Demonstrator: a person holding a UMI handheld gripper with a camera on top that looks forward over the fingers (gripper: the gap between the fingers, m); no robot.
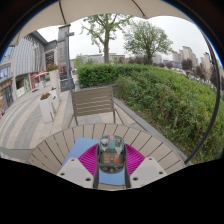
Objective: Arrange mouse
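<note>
A translucent mouse (112, 153) with dark and reddish parts inside stands between my gripper's (112, 160) two pink pads (90, 160). Both pads press against its sides, so the gripper is shut on it. Under the mouse lies a light blue mouse mat (82, 148) on a round wooden slatted table (55, 150). I cannot tell whether the mouse rests on the mat or hangs just above it.
A wooden chair (94, 102) stands at the table's far side. Beyond it are a paved terrace (25, 115) with white planter boxes (47, 105), a green hedge (165, 95), trees and buildings. A parasol's edge (110, 10) spans overhead.
</note>
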